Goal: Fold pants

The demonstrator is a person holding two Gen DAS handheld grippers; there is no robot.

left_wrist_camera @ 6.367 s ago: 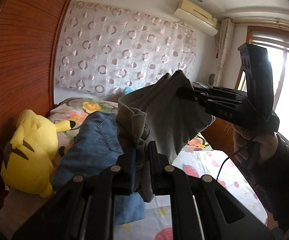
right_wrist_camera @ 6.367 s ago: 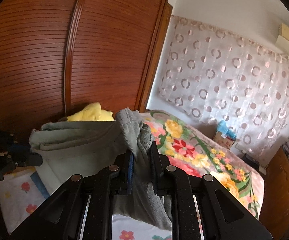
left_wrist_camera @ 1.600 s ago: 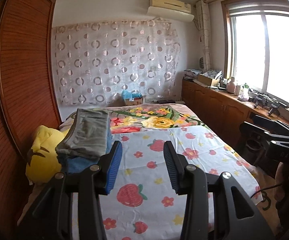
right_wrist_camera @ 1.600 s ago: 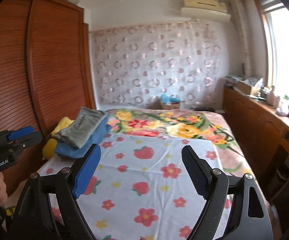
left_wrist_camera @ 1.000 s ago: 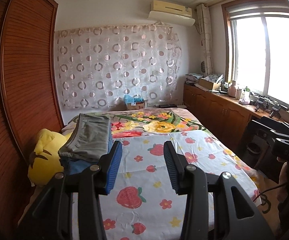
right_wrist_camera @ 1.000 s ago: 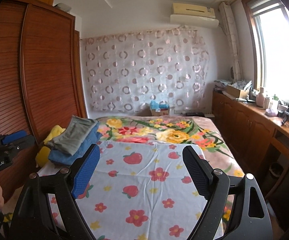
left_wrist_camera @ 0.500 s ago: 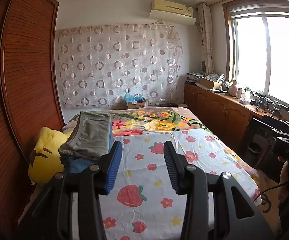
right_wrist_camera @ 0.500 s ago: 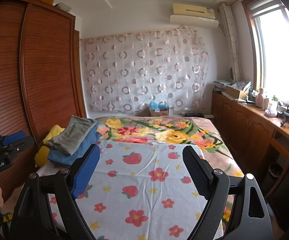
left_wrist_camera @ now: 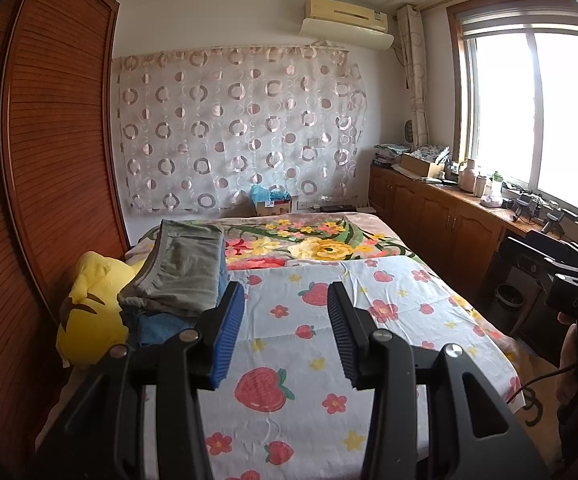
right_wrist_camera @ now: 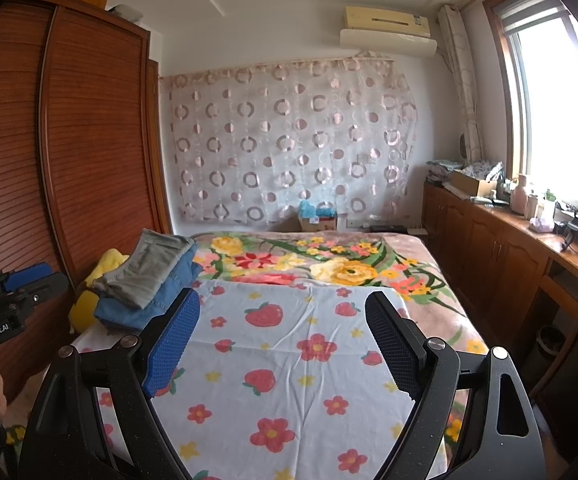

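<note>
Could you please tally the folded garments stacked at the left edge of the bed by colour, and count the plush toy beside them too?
Grey folded pants: 1
Blue folded jeans: 1
Yellow plush toy: 1
Total: 3

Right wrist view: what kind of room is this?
Most likely a home bedroom: a bed with floral covers, a tall slatted wooden wardrobe beside it, folded grey pants stacked on folded jeans, and a wall air conditioner.
</note>
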